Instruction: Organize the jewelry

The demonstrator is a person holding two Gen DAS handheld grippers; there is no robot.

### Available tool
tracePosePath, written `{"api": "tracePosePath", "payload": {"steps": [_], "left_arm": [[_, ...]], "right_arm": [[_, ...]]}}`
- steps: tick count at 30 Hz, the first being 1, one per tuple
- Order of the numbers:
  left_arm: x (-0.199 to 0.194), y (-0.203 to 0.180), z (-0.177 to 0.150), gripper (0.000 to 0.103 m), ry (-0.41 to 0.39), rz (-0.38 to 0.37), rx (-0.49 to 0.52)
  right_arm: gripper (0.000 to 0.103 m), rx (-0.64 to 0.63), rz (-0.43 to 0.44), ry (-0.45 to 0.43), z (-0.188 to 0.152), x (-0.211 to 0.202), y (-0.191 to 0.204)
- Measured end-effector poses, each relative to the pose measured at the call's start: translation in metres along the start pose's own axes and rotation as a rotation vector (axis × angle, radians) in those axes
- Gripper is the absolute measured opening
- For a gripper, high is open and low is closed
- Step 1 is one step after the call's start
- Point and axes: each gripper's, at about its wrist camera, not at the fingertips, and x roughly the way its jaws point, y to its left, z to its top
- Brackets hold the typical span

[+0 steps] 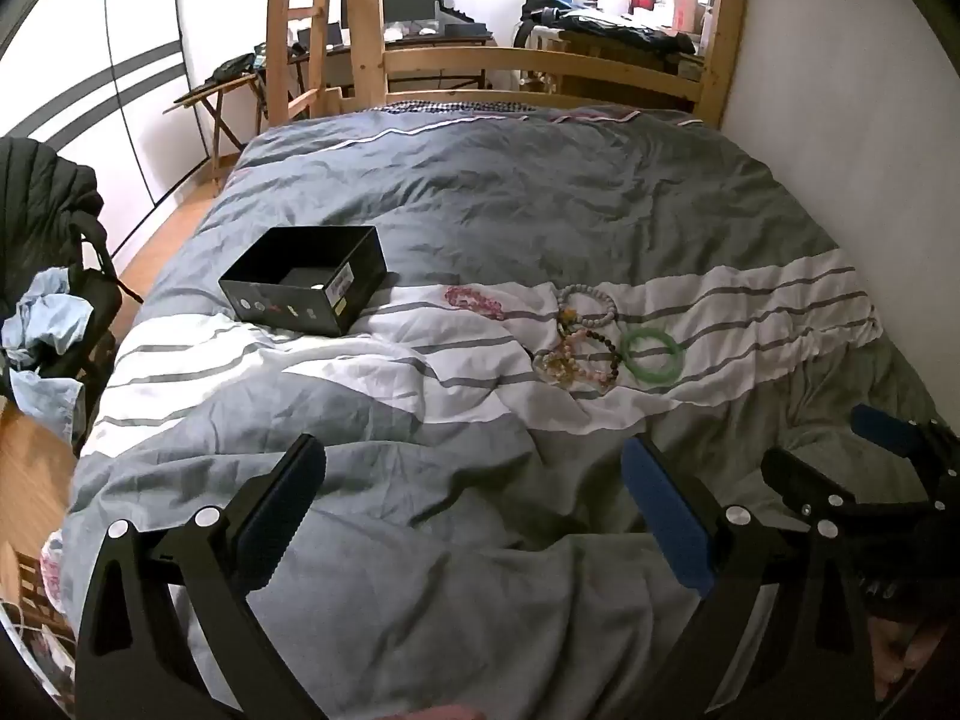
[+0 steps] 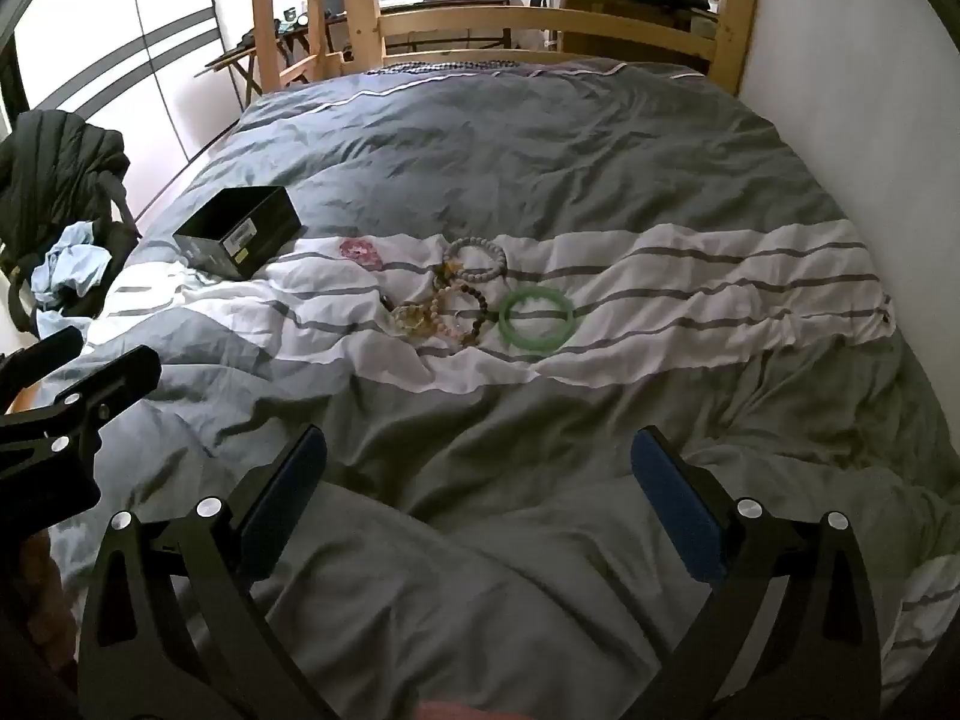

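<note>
On the white striped band of the duvet lie several bracelets: a green bangle (image 1: 652,354) (image 2: 536,319), a grey bead bracelet (image 1: 587,303) (image 2: 476,255), a pink bead bracelet (image 1: 475,302) (image 2: 360,252) and a tangle of amber and dark bead strands (image 1: 576,360) (image 2: 441,312). An open black box (image 1: 306,279) (image 2: 239,239) sits on the bed to their left. My left gripper (image 1: 474,468) and my right gripper (image 2: 480,456) both hover open over the grey duvet on the near side of the jewelry, holding nothing. The right gripper's fingers (image 1: 888,429) show at the right edge of the left wrist view.
The bed has a wooden footboard (image 1: 540,69) at the far end and a white wall (image 1: 840,90) along its right side. A chair piled with dark and light-blue clothes (image 1: 48,300) stands left of the bed. Desks with monitors sit beyond.
</note>
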Motion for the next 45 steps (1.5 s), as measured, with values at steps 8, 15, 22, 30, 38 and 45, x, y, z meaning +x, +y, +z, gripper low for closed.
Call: {"api": "tracePosePath", "payload": {"steps": [8, 15, 22, 30, 38, 45], "left_arm": [[0.0014, -0.0019, -0.0007, 0.097, 0.007, -0.002, 0.003], [0.0062, 0.0027, -0.0056, 0.097, 0.009, -0.005, -0.002], [0.0064, 0.0001, -0.0039, 0.097, 0.015, -0.005, 0.000], [0.0095, 0.0008, -0.0073, 0.097, 0.018, -0.006, 0.003], [0.0076, 0.0005, -0.0054, 0.097, 0.030, -0.005, -0.002], [0.0084, 0.0004, -0.0049, 0.097, 0.032, -0.006, -0.004]], "right_arm": [[0.100, 0.004, 0.007, 0.001, -0.0002, 0.0009, 0.0004], [0.100, 0.003, 0.007, 0.003, -0.0004, 0.0013, 0.0009], [0.100, 0.002, 0.007, 0.005, -0.0007, 0.0025, 0.0017], [0.100, 0.000, 0.006, 0.008, -0.0012, 0.0032, 0.0020], [0.100, -0.001, 0.006, 0.009, -0.0012, 0.0035, 0.0024], [0.100, -0.001, 0.004, 0.011, -0.0016, 0.0042, 0.0028]]}}
